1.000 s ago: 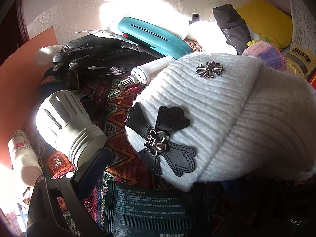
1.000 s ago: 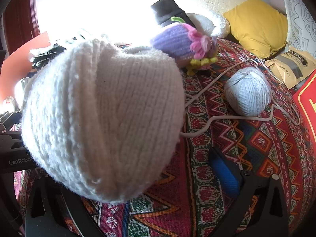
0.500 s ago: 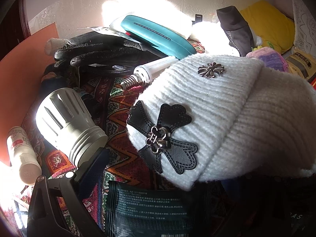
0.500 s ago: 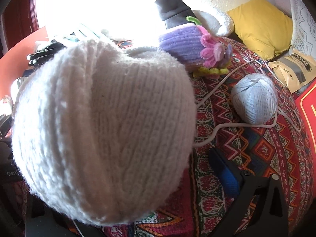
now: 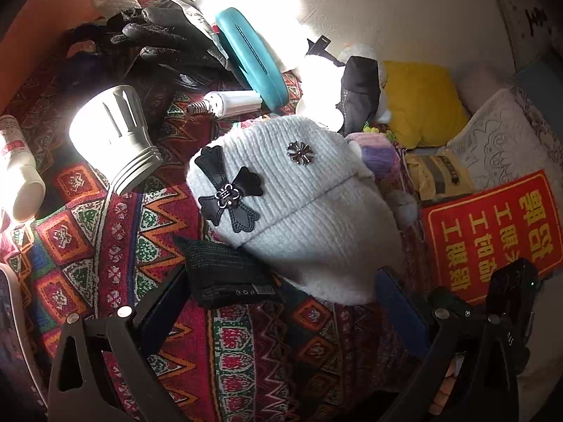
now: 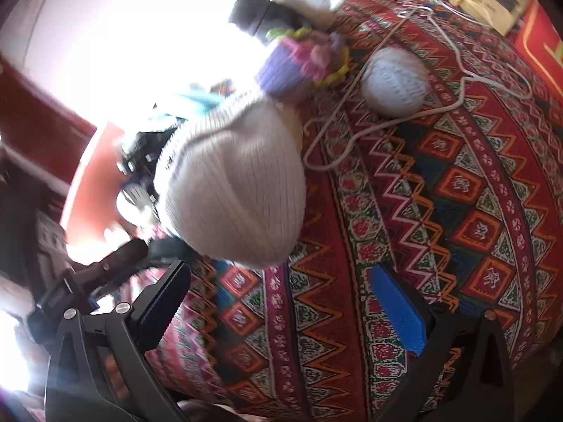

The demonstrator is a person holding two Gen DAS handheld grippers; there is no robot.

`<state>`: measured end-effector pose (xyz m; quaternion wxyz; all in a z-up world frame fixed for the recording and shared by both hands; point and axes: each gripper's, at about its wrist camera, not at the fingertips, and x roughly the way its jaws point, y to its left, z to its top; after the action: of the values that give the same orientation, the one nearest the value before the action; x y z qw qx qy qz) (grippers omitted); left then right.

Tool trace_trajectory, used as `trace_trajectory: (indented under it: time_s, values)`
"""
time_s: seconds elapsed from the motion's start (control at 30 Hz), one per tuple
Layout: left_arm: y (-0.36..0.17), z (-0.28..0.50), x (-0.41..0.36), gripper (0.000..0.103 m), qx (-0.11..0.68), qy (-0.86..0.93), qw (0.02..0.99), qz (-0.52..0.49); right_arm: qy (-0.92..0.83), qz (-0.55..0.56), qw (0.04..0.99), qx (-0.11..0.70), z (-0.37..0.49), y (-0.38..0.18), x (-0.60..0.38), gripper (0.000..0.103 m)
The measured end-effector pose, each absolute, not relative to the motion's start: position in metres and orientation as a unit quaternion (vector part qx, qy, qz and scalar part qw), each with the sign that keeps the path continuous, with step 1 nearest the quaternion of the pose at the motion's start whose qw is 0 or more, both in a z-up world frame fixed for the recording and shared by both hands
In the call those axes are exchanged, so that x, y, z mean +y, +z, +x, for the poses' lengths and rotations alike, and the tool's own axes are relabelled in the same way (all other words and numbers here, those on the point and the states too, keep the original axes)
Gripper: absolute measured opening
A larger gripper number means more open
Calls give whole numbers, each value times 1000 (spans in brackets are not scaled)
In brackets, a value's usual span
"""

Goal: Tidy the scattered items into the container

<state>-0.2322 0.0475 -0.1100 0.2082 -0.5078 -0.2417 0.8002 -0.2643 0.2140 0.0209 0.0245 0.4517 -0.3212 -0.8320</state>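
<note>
Centre of the left wrist frame: white knit hat (image 5: 299, 207) lying on patterned cloth (image 5: 140, 232), just beyond both grippers. Left gripper (image 5: 281, 302) jaws released, empty; right gripper (image 6: 281, 302) likewise spread wide.

A patterned red cloth (image 5: 116, 218) with zigzags and diamonds covers the whole surface. At the far side stands a pale embossed wall (image 5: 387, 10), washed by hard sunlight that blows out the far left. A yellow cushion (image 5: 422, 102) and a white lace one (image 5: 499, 140) lean far right. An orange board (image 5: 31, 45) rises at far left.
</note>
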Motion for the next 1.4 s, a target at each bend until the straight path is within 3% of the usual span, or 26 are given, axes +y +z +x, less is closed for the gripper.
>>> trace_trajectory:
  time_s: [0.2,0.3,0.37,0.5,0.53,0.57,0.6,0.67,0.73,0.8,0.93,1.0,1.17,1.2,1.23,1.3,1.4]
  values:
    - [-130,-286,114,103,-291,744,213,-563,-814,386,-48,-431,-288,25,299,102]
    - [-142,-293,139,103,-281,737,206,-579,-813,384,-80,-431,-310,18,328,100]
    - [-146,-297,146,103,-284,740,193,-578,-813,392,-82,-422,-328,16,336,93]
    - [-144,-298,153,103,-275,748,196,-571,-831,421,-118,-344,-372,9,342,87]
    - [-145,-297,152,103,-278,747,201,-569,-826,432,-125,-338,-379,2,345,78]
    - [-145,-296,151,103,-284,746,204,-567,-819,442,-121,-343,-385,-6,346,57]
    - [-145,-296,149,98,-290,747,208,-562,-813,452,-118,-346,-390,-12,344,51]
    - [-137,-290,147,75,-287,754,226,-546,-812,449,-119,-353,-389,-13,345,50]
    - [-124,-283,145,44,-281,760,244,-533,-809,443,-116,-369,-383,-8,346,50]
    - [-110,-276,142,30,-285,760,266,-519,-805,429,-97,-397,-380,-1,345,50]
    - [-72,-254,125,12,-304,753,312,-493,-817,405,-69,-403,-376,23,332,50]
    - [-38,-246,111,10,-314,759,343,-456,-827,396,-56,-395,-372,36,322,50]
    - [22,-224,54,11,-290,791,366,-395,-836,376,-18,-400,-367,56,296,50]
    - [19,-227,51,25,-279,790,360,-410,-836,378,-13,-398,-366,58,290,50]
    - [10,-229,49,63,-273,789,349,-426,-834,385,-10,-395,-367,58,284,50]
    - [-18,-227,48,102,-286,782,314,-456,-827,405,-11,-391,-370,55,274,51]
    - [-67,-234,68,102,-332,735,313,-501,-831,417,-8,-368,-371,54,261,51]
